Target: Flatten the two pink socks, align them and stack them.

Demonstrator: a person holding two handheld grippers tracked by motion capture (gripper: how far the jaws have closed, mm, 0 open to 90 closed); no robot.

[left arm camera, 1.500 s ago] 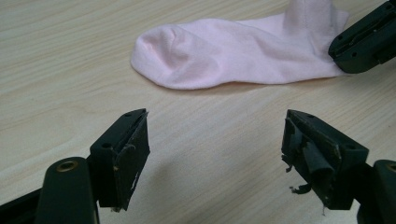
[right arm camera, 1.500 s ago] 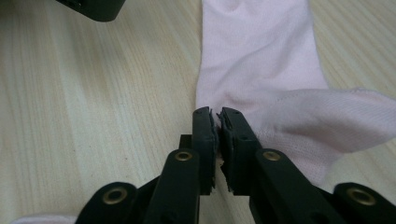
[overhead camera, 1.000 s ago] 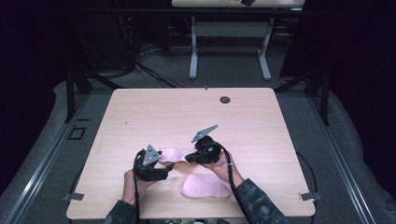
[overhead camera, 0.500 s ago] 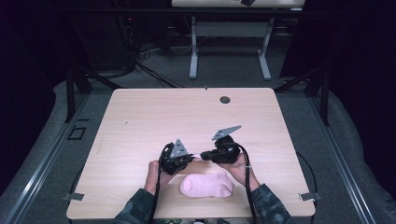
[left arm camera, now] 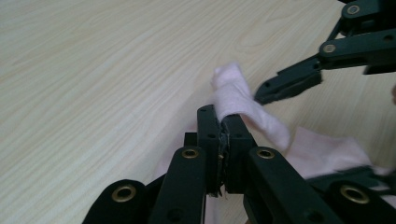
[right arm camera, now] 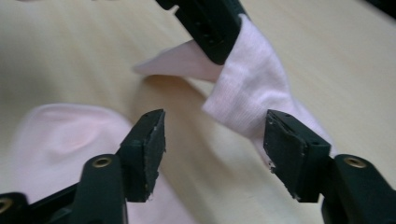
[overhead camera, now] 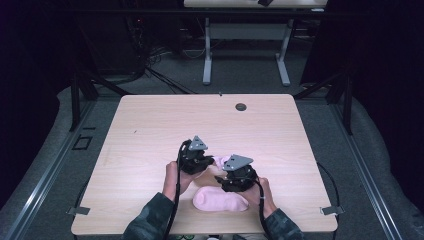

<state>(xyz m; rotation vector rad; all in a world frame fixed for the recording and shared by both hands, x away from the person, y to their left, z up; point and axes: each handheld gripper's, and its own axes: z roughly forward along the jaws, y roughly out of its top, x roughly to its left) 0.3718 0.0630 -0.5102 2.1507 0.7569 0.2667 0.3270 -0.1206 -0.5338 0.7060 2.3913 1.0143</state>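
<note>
A small pink sock (left arm camera: pixel 233 93) hangs from my left gripper (left arm camera: pixel 223 119), which is shut on its cloth; its loose end droops toward the table (overhead camera: pixel 150 130). That sock (right arm camera: pixel 252 93) runs down from the left gripper's fingers (right arm camera: pixel 210 28) past my right gripper (right arm camera: pixel 215 135). The right jaws have just been opening and stand apart, with no pad pressing on the cloth. From above, the left gripper (overhead camera: pixel 210 161) and right gripper (overhead camera: pixel 222 176) sit close together at the table's front middle. A second pink sock (overhead camera: pixel 220 200) lies flat near the front edge, just below the right gripper.
A dark round grommet (overhead camera: pixel 241 106) sits near the table's far edge. The person's forearms in patterned sleeves (overhead camera: pixel 150 220) come over the front edge. Another table's legs (overhead camera: pixel 206 55) and floor cables (overhead camera: pixel 150 55) lie beyond.
The left gripper has travelled right and away from the front edge with the sock. The right gripper shifted right, then back toward the front. The flat sock has stayed put.
</note>
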